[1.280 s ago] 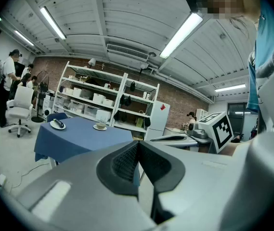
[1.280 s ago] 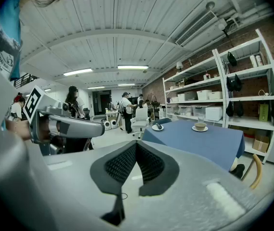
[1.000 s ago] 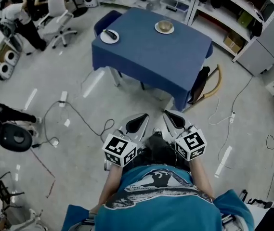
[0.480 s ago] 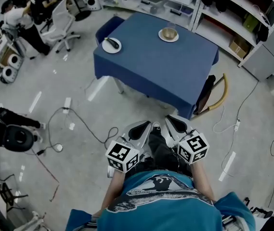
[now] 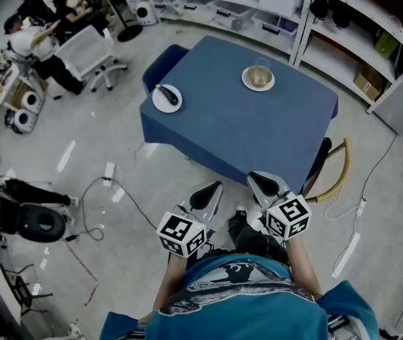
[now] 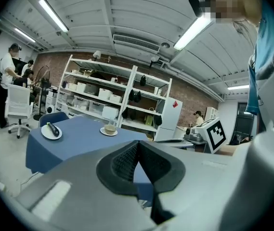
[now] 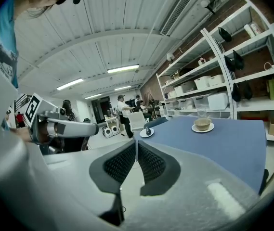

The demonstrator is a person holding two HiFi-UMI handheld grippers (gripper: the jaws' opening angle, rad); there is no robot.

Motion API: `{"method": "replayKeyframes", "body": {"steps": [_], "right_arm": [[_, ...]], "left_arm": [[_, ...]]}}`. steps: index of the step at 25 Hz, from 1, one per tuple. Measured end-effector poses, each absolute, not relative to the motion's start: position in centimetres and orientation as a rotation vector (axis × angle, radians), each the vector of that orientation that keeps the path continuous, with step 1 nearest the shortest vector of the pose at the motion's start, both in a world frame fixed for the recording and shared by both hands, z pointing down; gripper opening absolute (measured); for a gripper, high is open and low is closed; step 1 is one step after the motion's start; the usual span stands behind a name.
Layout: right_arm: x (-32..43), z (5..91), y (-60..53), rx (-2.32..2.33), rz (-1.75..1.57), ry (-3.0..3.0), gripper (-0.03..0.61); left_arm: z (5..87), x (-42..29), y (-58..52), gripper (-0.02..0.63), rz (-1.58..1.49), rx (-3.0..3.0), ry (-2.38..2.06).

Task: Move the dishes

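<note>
we wear a teal t-shirt point(image 5: 247, 312) with a dark and white graphic print across the chest, and dark trousers point(image 5: 247, 234) below it. our left gripper point(image 5: 210, 189) and right gripper point(image 5: 261, 182) have smooth pale grey shells tapering to black, finely ribbed pads point(image 6: 123, 161). each one carries a white cube point(image 5: 181, 234) printed with bold black square markers.

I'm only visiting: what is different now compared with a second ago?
The person has walked toward the blue table, carrying the left gripper and right gripper forward; the table now lies nearer them. Nothing was grasped or released. The right jaws have just been opening a hair, nothing between them, yet look shut. The plate and the bowl stay put on the table.
</note>
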State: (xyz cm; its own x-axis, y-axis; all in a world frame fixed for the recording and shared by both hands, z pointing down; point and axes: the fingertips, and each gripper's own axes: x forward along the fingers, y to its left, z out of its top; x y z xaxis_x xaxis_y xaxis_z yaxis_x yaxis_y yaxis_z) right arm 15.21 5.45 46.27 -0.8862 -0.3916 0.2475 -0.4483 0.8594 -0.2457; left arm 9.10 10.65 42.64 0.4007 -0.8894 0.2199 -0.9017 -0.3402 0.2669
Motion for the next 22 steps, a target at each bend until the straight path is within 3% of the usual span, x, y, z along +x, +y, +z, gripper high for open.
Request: {"method": "replayKeyframes", "body": {"steps": [22], "right_arm": [[16.3, 49.4, -6.5, 0.718, 0.610, -2.822, 0.020]], "left_arm": [[43.9, 10.1, 0.0, 0.012, 0.250, 2.313, -1.476]]}}
